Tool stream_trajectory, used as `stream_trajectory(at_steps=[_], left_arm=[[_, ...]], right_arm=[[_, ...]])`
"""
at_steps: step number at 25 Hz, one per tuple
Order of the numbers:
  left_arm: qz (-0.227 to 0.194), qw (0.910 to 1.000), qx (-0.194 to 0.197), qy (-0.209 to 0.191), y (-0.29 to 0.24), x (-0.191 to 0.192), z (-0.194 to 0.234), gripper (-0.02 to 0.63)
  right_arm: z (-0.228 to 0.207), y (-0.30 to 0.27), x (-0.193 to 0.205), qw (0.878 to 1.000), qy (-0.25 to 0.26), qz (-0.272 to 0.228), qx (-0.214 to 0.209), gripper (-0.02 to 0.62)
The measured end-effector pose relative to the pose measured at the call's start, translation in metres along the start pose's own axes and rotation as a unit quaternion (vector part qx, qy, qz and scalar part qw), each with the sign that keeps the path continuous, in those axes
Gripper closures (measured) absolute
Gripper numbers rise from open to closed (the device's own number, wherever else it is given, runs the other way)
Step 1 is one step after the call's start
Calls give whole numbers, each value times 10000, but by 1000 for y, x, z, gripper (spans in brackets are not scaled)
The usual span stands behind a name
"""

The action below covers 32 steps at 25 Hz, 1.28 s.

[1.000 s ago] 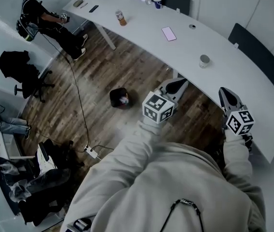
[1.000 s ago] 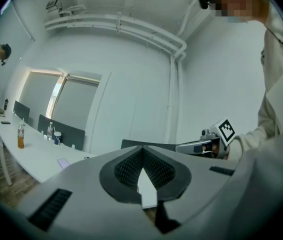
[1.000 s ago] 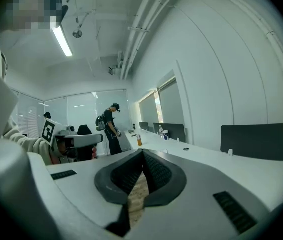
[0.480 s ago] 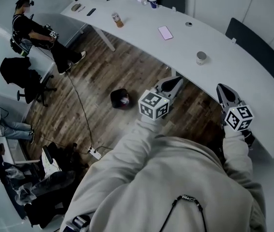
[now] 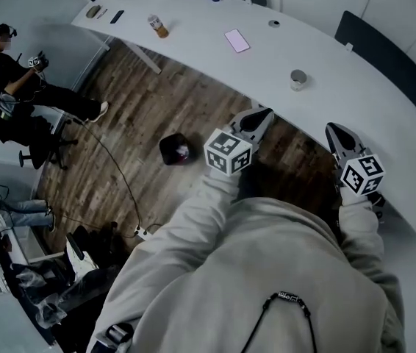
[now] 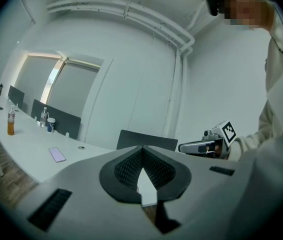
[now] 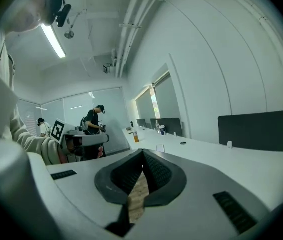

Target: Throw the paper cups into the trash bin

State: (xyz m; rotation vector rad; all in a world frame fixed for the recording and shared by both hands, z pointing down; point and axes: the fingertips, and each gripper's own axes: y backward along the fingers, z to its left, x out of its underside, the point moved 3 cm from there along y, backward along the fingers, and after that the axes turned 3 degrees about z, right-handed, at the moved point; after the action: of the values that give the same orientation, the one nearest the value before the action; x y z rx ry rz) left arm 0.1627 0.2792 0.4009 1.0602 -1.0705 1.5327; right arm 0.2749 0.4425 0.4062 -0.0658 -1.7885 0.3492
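Table (image 5: 362,109): white. Floor (image 5: 142,116): dark brown, plank wood grain. Bin (image 5: 173,149): black. Phone (image 5: 237,40): pale pink. Bottle (image 5: 158,26): amber. Cup (image 5: 298,79): grey. Left cube (image 5: 227,151), right cube (image 5: 361,175): black-and-white square markers. Hoodie (image 5: 252,271): cream. Pads (image 6: 126,169): black, finely ribbed.

Cool, even, dim light fills the room, with a ceiling strip light (image 7: 55,40) glowing in the right gripper view and a pale window (image 6: 56,89) in the left gripper view. Both gripper views bulge into dark round corners, and the right gripper (image 7: 142,153) looks soft near the lens.
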Motion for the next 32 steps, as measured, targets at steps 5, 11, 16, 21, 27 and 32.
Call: stream_trajectory(at_steps=[5,11,16,21,27,32], left_arm=[[343,9986,377,-109,-52,5,38,601],[346,9978,510,-254,-114,-40,127,603],[432,9958,699,-408,-162,-73,194,601],[494,9891,1161,-758,-215,-103,237,601],[386,9855,1425,-833,-259,-124,251,601],[366,9871,1422,-645,-277,-127,250,601]], right_arm=[[-30,-52,-16,9999,-84,-32,54,577],[-77,-129,-45,9995,-177,96,252,577],[-111,-186,-80,9979,-217,111,594,577],[-152,-220,-108,9931,-326,153,1116,577],[-192,-230,-129,9890,-330,89,1438,577],[-213,-230,-135,9888,-351,115,1448,577]])
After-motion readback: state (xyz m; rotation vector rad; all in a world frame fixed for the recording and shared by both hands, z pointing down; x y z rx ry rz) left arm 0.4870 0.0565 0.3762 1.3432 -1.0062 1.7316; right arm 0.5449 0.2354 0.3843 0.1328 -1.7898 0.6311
